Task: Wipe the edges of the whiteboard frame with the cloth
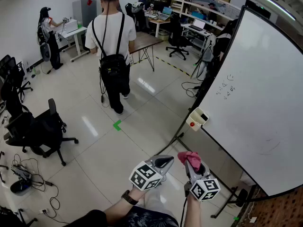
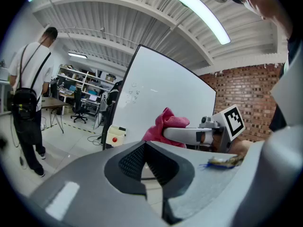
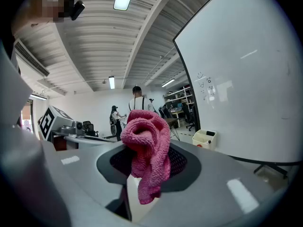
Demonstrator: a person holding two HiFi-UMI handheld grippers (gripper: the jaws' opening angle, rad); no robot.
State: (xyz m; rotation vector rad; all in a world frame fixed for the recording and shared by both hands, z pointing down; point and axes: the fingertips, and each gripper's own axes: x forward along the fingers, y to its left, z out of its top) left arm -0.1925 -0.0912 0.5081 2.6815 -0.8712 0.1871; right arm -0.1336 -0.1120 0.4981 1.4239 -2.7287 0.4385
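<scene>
The big whiteboard (image 1: 255, 93) stands on a wheeled stand at the right, tilted, with a thin black frame (image 1: 236, 162) and a few small marks near its top. My right gripper (image 1: 193, 165) is shut on a bunched pink cloth (image 1: 189, 157), low in the head view and short of the board's lower left corner. In the right gripper view the cloth (image 3: 144, 136) hangs out of the right gripper (image 3: 144, 160), with the whiteboard (image 3: 246, 79) to the right. My left gripper (image 1: 165, 161) is beside it, shut and empty. In the left gripper view, the left gripper (image 2: 144, 145) faces the cloth (image 2: 163, 122) and whiteboard (image 2: 161, 93).
A cream box with a red button (image 1: 198, 118) hangs on the board's stand. A person with a black backpack (image 1: 112, 46) walks away across the tiled floor. Black office chairs (image 1: 40, 129) and floor cables (image 1: 28, 178) lie at left; desks (image 1: 163, 20) stand behind; brick wall (image 1: 284, 212) at lower right.
</scene>
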